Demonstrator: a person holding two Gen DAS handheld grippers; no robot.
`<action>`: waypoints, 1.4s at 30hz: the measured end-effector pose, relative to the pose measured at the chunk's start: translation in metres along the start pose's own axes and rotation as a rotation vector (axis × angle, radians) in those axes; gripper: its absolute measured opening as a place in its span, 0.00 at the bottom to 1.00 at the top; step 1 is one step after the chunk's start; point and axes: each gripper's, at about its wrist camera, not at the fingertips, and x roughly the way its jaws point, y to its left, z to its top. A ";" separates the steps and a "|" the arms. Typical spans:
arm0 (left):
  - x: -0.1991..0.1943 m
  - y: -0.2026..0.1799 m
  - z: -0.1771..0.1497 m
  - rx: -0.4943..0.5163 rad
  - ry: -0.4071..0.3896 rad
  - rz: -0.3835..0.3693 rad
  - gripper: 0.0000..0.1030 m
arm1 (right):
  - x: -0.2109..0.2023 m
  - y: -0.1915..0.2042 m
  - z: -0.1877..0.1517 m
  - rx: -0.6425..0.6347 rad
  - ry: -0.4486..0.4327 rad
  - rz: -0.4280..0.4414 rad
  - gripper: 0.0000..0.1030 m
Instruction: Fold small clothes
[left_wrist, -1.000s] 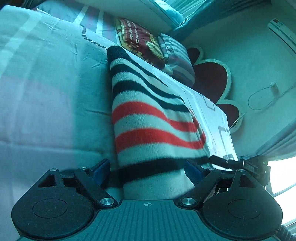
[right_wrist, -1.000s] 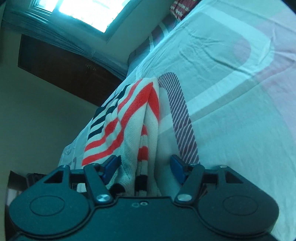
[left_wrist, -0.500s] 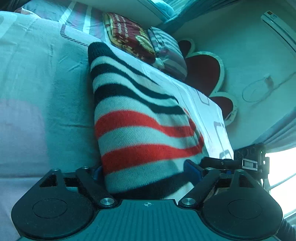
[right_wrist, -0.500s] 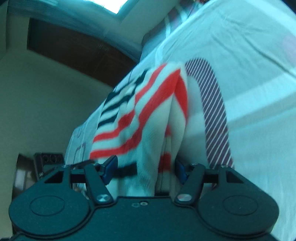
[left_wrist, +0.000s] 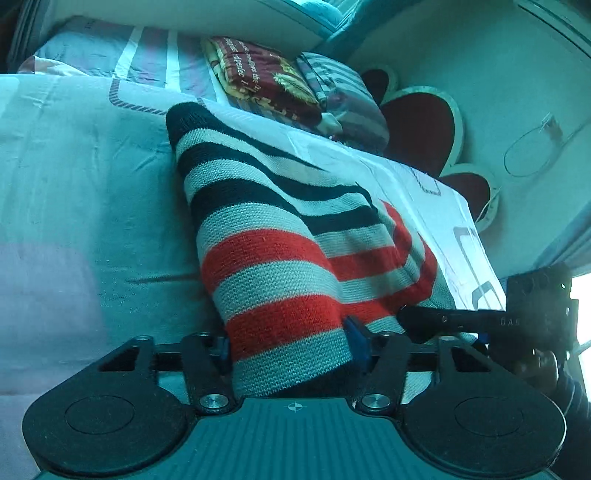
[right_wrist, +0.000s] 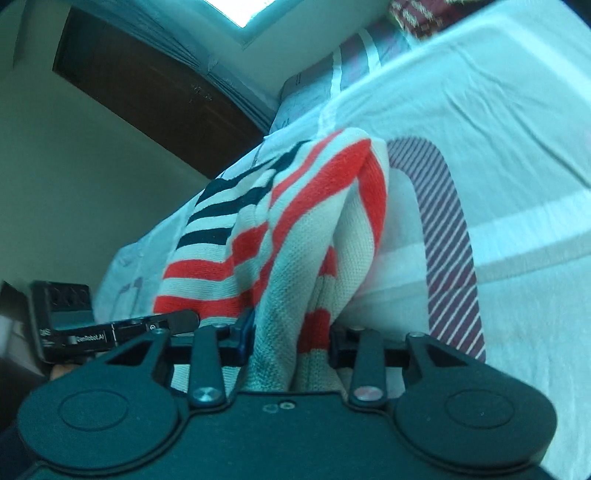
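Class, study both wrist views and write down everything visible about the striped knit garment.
The striped knit garment is a chunky knit banded in cream, red and black, with a black edge at its far end. It lies lengthwise on the pale bedsheet, bunched into folds near the cameras. The left gripper and right gripper each clamp its near edge.

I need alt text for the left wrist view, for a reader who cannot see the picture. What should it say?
The left gripper is shut on a knitted striped sweater with black, red and pale bands, which stretches away over a pale bedsheet. The right gripper grips the same garment at the right, and folded blankets lie at the far end of the bed.
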 end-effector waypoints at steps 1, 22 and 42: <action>-0.002 0.000 0.000 -0.002 -0.005 0.004 0.50 | -0.001 0.003 -0.001 -0.005 -0.008 -0.009 0.34; -0.078 -0.072 0.011 0.198 -0.080 0.057 0.48 | -0.060 0.082 -0.016 -0.154 -0.117 -0.080 0.32; -0.276 0.060 -0.053 0.037 -0.201 0.245 0.48 | 0.063 0.233 -0.051 -0.305 0.034 0.096 0.32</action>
